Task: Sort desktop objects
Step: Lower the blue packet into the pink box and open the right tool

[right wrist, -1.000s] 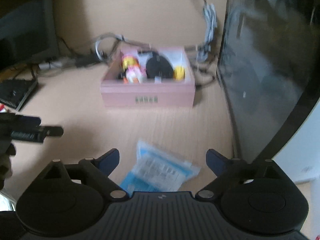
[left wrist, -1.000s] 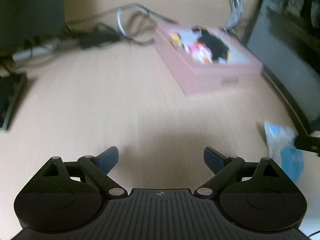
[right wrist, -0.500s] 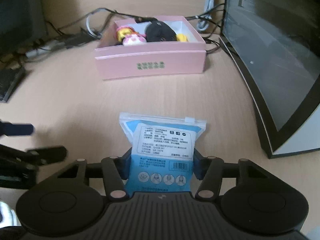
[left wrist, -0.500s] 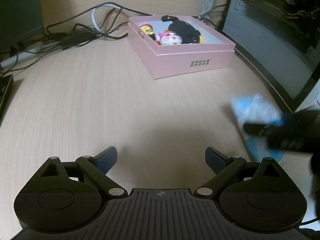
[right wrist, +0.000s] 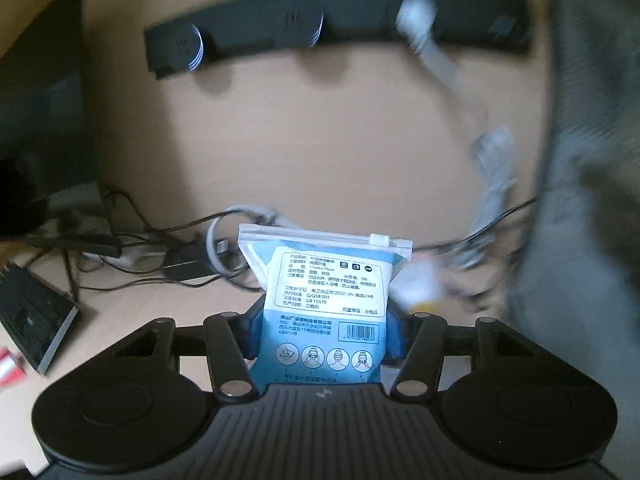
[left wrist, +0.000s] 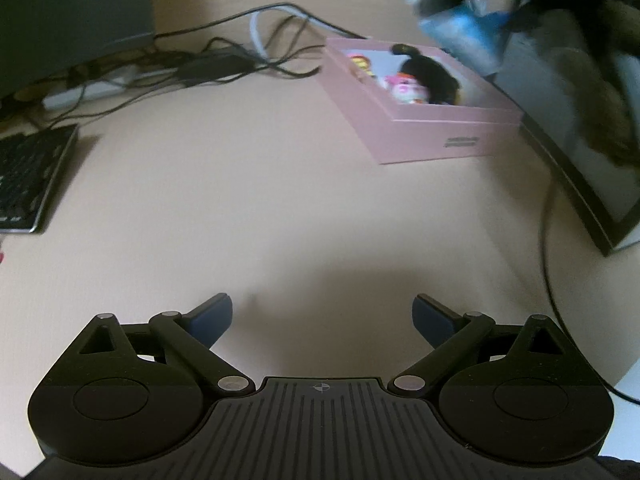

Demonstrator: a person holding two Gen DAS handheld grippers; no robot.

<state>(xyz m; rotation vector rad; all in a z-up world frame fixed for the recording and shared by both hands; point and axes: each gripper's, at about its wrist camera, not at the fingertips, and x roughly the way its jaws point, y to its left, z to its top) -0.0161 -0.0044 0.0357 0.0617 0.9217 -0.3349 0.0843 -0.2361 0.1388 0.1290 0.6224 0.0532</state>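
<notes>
My right gripper is shut on a blue and white zip-top packet, held upright in the air, its label facing the right wrist camera. In the left wrist view that packet shows blurred at the top right, above the far end of a pink box holding small toy figures and a black object. The right gripper there is a dark blur above the packet. My left gripper is open over bare desk, nothing between its fingers, well short of the box.
A monitor stands right of the box, a cable running down beside it. A tangle of cables and a power strip lie at the back. A black keyboard sits at the left edge. A dark bar hangs on the wall.
My right gripper closed on the packet, lifted it off the desk and carried it up toward the pink box. The left gripper stayed open and shifted slightly.
</notes>
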